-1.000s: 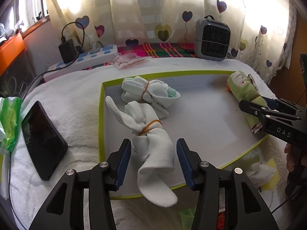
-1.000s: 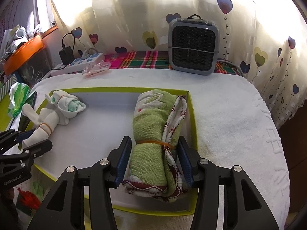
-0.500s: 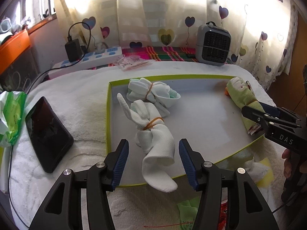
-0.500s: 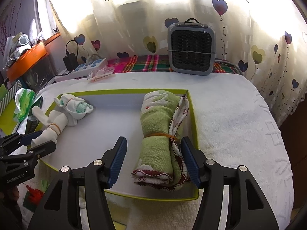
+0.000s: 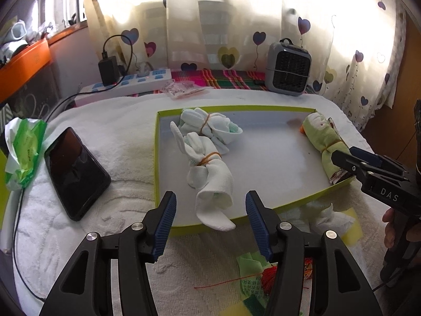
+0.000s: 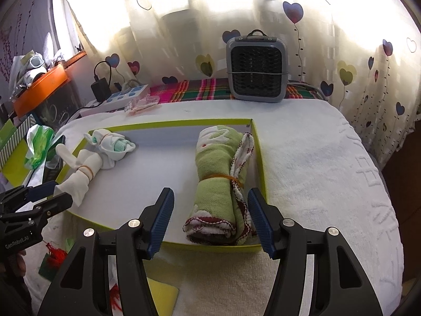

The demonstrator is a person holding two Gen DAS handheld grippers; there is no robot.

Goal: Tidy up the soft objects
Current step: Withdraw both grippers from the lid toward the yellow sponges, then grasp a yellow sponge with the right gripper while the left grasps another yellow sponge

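Left gripper (image 5: 210,222): jaws released, nothing between the pads; they opened further within the last second and then held. The banded white sock bundle (image 5: 210,173) lies just ahead of the tips, no contact visible. Right gripper (image 6: 209,220): likewise released, jaws widened over the same second, with the rolled green towel bound by an orange rubber band (image 6: 219,184) lying free just ahead of the pads.

All places below are given relative to the shallow white tray with a lime-green rim (image 5: 263,108).

- White sock bundle: inside, left half; its toe droops over the near rim.
- 2nd white sock bundle (image 5: 210,126): inside, far-left corner, touching the 1st.
- Green towel roll: inside, against the right wall.
- Black phone (image 5: 76,171): outside, left, on the white terry cloth (image 5: 118,121).
- Crumpled white cloth (image 5: 331,217) and paper scraps: outside, just past the near rim.

Risks (judgement):
1. The overhanging toe could catch on a pad during a re-approach and drag the bundle out.
2. The towel's near end sits close to the near rim; a low pass by the right gripper could nudge the rim and shift the whole tray.
3. A snagged band could let a bundle unroll.

Room: the centre of the tray floor is bare and wide. Both grippers flank the near rim; they appear well apart.
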